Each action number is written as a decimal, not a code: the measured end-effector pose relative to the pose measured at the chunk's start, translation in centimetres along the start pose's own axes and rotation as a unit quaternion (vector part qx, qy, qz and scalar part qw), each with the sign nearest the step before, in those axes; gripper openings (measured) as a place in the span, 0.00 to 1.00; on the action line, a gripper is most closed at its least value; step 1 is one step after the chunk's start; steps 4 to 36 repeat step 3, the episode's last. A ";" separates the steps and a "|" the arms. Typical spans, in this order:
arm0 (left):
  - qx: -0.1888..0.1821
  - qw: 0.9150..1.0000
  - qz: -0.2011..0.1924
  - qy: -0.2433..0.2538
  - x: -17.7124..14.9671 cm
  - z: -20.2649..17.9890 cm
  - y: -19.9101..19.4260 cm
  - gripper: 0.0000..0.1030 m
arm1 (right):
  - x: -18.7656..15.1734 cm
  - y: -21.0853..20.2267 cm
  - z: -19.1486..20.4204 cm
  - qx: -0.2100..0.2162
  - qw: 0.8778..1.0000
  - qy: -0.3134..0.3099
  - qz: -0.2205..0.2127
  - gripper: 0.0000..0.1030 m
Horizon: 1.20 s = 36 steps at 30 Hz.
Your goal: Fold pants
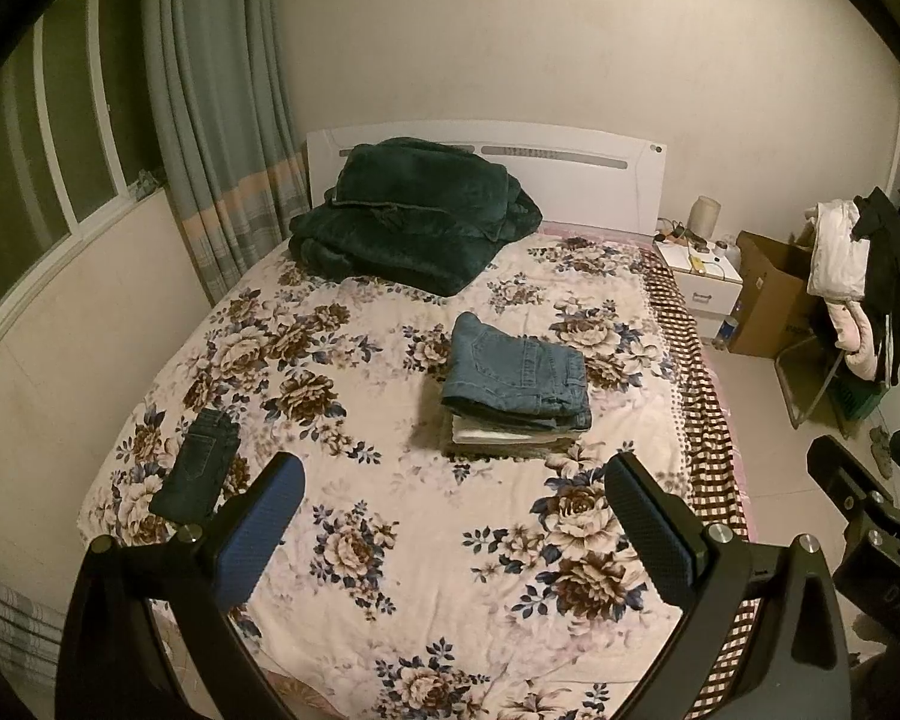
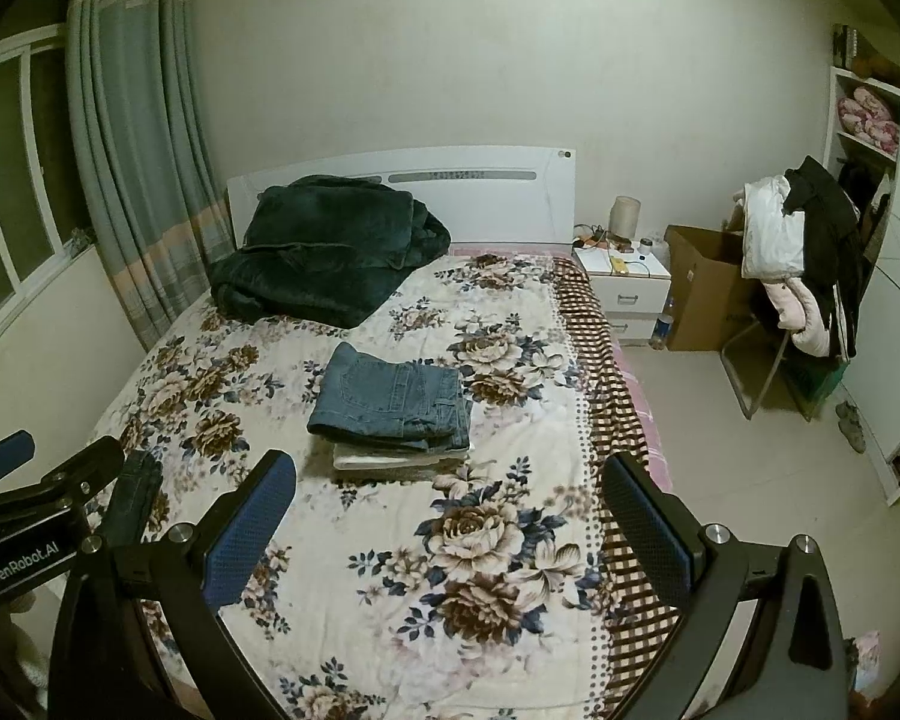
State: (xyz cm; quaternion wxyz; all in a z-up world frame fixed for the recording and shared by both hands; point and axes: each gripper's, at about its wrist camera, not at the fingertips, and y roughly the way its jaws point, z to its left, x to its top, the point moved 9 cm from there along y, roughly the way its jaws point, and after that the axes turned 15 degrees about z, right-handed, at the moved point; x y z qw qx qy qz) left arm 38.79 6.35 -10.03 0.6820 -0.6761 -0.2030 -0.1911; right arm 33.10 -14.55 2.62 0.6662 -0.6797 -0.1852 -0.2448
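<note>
Folded blue jeans (image 1: 519, 369) (image 2: 393, 399) lie on top of a small stack of folded clothes (image 1: 510, 435) (image 2: 399, 456) in the middle of the floral bed (image 1: 390, 480) (image 2: 510, 420). A second, dark pair of pants (image 1: 198, 465) (image 2: 135, 495) lies folded long and narrow near the bed's left edge. My left gripper (image 1: 456, 492) is open above the bed's near end, holding nothing. My right gripper (image 2: 450, 495) is open too, with nothing between its fingers. Both hang short of the stack.
A dark green blanket (image 1: 408, 216) (image 2: 330, 246) is heaped by the white headboard (image 1: 570, 180). Right of the bed stand a white nightstand (image 2: 627, 288), a cardboard box (image 2: 699, 288) and a chair draped with clothes (image 2: 804, 258). Curtains (image 1: 222, 138) and a window line the left wall.
</note>
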 end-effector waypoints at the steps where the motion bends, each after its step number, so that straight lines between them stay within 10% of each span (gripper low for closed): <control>1: -0.002 1.000 -0.002 0.000 -0.1 -0.1 0.0 1.00 | 0.0 0.1 0.0 0.001 1.000 0.001 0.000 1.00; 36: -0.005 1.000 -0.005 0.001 -0.2 -0.2 -0.1 1.00 | 0.1 0.2 0.0 0.000 1.000 -0.001 0.000 1.00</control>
